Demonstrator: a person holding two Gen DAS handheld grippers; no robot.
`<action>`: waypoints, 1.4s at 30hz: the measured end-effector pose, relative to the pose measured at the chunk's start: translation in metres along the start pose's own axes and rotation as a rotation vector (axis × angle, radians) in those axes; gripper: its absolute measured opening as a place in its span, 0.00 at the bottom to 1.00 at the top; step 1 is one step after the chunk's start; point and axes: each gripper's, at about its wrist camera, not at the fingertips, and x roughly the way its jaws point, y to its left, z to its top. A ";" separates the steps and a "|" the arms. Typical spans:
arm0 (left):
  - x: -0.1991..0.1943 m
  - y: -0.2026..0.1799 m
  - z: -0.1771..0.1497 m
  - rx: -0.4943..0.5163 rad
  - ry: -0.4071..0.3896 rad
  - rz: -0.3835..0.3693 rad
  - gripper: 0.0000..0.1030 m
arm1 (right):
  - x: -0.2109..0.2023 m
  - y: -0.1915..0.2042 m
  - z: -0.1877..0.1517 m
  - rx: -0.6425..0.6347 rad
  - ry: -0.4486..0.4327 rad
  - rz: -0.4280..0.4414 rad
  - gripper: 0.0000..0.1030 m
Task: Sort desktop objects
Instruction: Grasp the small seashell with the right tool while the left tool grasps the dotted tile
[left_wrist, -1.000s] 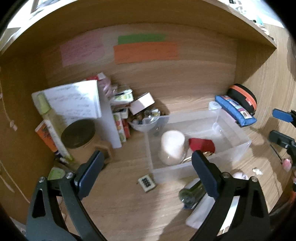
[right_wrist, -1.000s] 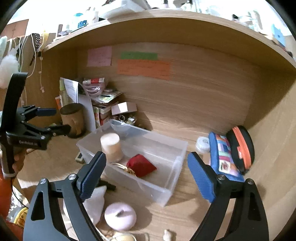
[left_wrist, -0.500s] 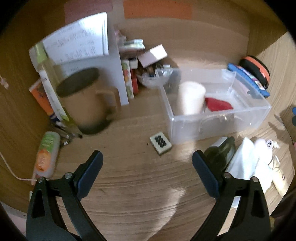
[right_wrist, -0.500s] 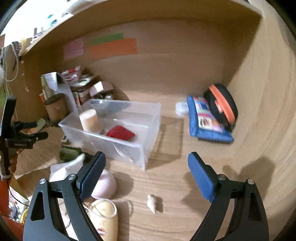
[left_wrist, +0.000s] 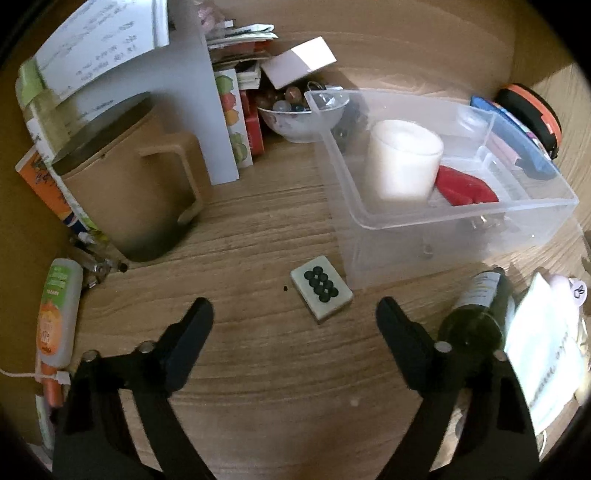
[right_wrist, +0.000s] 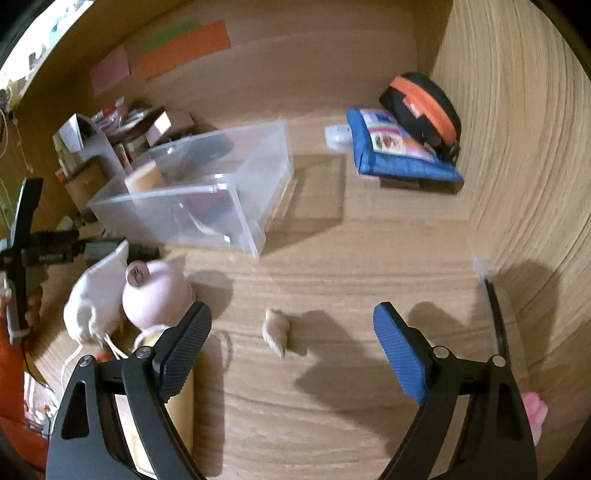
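A white tile with black dots lies flat on the wooden desk, just ahead of my left gripper. Its jaws are closing, with nothing between them. A clear plastic bin to the right holds a white candle and a red pouch. My right gripper is open, low over the desk, and a small beige shell lies between its fingertips untouched. The bin stands behind and to the left in that view.
A tan mug, books, a bowl and a tube crowd the left. A green bottle and white packet lie right of the tile. A pink round thing, white pouch, blue pouch, black-orange case and black pen surround the shell.
Both grippers have sunk toward the desk and tipped downward. The left has closed in on the tile with its jaws narrower. The right now frames the shell.
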 end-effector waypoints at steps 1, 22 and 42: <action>0.002 -0.001 0.000 0.005 0.005 0.001 0.79 | 0.001 0.000 -0.002 -0.003 0.004 -0.001 0.84; 0.018 0.001 0.004 0.039 0.033 -0.100 0.62 | 0.025 0.016 -0.007 -0.121 0.038 -0.029 0.30; 0.013 -0.009 0.001 0.117 -0.024 -0.138 0.28 | 0.010 0.017 -0.005 -0.080 -0.011 0.004 0.16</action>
